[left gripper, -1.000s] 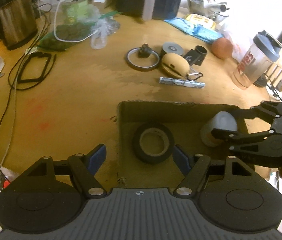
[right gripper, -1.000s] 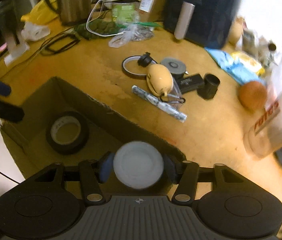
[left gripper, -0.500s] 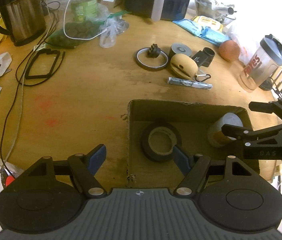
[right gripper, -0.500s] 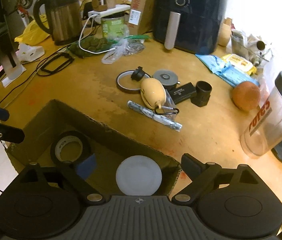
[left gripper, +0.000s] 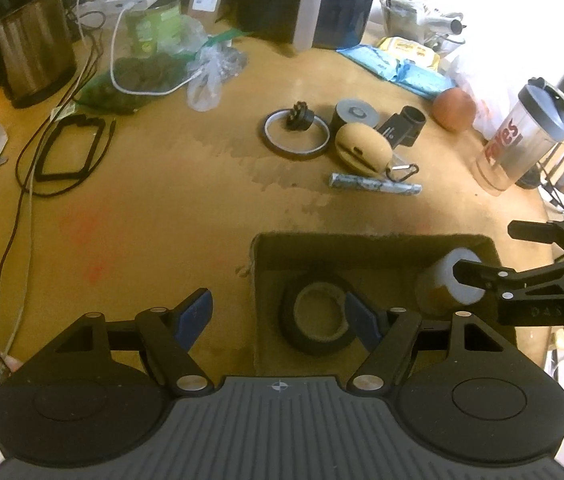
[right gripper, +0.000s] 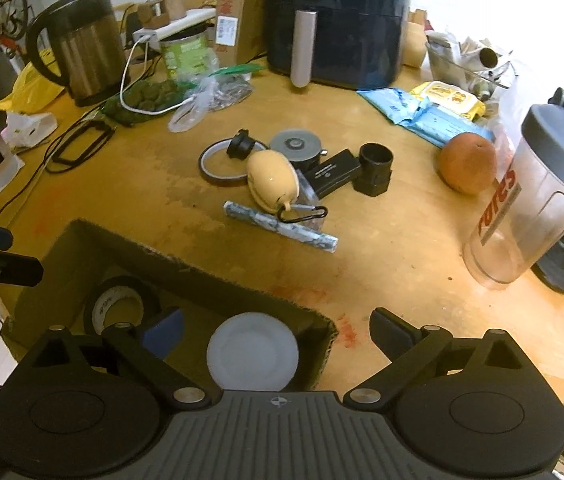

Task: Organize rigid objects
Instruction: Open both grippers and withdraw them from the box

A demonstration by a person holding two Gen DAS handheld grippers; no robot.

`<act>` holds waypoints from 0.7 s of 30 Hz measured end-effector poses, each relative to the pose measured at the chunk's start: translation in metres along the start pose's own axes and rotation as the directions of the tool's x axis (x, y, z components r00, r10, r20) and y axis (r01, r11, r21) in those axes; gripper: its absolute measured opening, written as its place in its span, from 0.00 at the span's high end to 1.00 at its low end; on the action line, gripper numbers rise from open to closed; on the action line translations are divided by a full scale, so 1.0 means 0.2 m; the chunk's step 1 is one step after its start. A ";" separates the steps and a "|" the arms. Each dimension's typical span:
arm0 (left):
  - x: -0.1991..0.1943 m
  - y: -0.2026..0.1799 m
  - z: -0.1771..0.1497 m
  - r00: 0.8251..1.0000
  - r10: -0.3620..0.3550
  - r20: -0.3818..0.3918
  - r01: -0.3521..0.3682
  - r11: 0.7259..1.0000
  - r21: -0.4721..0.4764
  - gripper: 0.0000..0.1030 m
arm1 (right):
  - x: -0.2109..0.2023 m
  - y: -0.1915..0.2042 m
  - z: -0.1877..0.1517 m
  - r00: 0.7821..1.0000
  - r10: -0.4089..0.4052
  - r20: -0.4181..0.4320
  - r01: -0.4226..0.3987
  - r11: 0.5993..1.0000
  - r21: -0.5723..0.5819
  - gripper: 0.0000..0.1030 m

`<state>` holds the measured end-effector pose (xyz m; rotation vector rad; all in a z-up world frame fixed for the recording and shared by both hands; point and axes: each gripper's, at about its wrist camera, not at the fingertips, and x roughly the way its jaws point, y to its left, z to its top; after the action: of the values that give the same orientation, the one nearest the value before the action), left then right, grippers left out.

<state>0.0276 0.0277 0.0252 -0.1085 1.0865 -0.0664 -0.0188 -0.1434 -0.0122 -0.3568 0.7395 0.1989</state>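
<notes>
two things are in the cardboard box (left gripper: 370, 246) now: a black tape roll (left gripper: 318, 320) lying flat, and a white-lidded jar (right gripper: 252, 350) in the corner nearest the right hand-held gripper (right gripper: 275, 330). that gripper's jaws have just been opening, and they stand wide apart with the jar between them but not squeezed, so it looks like the jar has been let go. the left hand-held gripper (left gripper: 277, 312) hangs over the near wall of the box, jaws partly open, holding nothing; one blue pad (left gripper: 356, 318) shows in front of the tape roll.

there is a lot left, i think. on the desk (right gripper: 382, 264) beyond the box lie a thin tape ring (right gripper: 221, 164) with a small black knob (right gripper: 241, 146) on it, a grey round tin (right gripper: 296, 145), a cream egg-shaped case (right gripper: 271, 180) with a clip, a flat black box (right gripper: 332, 174), a black tube piece (right gripper: 376, 166) and a patterned stick (right gripper: 279, 226). these are bunched close, some touching.

the jar's lower part is hidden by the right gripper's body in its own view, and partly by a finger in the left view. i cannot tell if it stands up or leans. the box's near wall is cut off below both grippers.
</notes>
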 end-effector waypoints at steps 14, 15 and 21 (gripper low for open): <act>0.10 -0.06 0.18 0.998 -0.063 0.014 0.061 0.995 0.079 0.29 | 0.00 -0.11 0.08 1.000 -0.007 0.010 0.006 0.995 0.101 0.04; 0.11 -0.07 0.20 0.998 -0.067 0.014 0.066 0.994 0.085 0.29 | 0.01 -0.12 0.09 1.000 -0.010 0.011 0.009 0.994 0.105 0.04; 0.13 -0.10 0.30 0.993 -0.113 0.039 0.108 0.987 0.118 0.29 | 0.01 -0.16 0.16 0.999 -0.031 0.018 0.028 0.993 0.114 0.04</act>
<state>0.0923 0.0081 0.0315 -0.0659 1.0283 -0.2255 0.0125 -0.1612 0.0151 -0.2567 0.7223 0.1314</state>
